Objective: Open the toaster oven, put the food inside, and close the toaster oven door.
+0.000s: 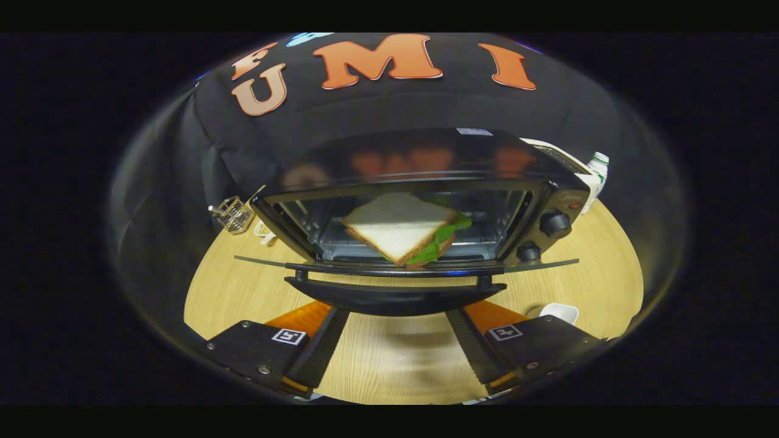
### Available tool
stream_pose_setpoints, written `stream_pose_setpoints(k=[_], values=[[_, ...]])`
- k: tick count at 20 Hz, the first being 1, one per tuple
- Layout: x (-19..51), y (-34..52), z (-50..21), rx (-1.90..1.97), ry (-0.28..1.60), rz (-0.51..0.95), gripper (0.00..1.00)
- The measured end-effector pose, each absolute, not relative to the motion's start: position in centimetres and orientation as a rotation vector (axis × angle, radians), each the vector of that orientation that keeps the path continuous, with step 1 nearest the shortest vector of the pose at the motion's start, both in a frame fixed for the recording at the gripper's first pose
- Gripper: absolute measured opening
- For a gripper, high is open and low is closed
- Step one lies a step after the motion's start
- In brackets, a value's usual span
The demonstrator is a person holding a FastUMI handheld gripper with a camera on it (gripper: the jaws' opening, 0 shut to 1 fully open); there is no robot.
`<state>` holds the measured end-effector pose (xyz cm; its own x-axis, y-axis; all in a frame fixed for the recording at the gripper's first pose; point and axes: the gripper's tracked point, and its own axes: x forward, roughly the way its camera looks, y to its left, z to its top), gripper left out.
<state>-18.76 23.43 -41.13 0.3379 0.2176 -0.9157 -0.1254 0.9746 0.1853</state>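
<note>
Sandwich (pixel 398 230) sits on rack inside toaster oven (pixel 426 201), door (pixel 395 267) dropped flat; jaws released, empty, just before rigid door handle (pixel 395 296), likely best lifted from underneath

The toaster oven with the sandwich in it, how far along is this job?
Done: the black toaster oven stands open and the triangular white-bread sandwich with green lettuce lies inside. In hand: the hand-held gripper is open, its fingers just under the lowered glass door's black handle. Left: swinging that door shut.
</note>
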Motion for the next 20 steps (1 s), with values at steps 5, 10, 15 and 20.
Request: stream_pose_setpoints(k=[5, 10, 15, 20], values=[[-14.0, 24.1, -40.1, 0.115, 1.141, 0.198, 0.93], [-13.6, 24.9, -38.6, 0.085, 1.115, 0.222, 0.95], [-12.0, 23.3, -32.4, 0.062, 0.972, 0.252, 0.95], [-7.0, 20.8, -23.0, 0.019, 0.707, 0.267, 0.96]])
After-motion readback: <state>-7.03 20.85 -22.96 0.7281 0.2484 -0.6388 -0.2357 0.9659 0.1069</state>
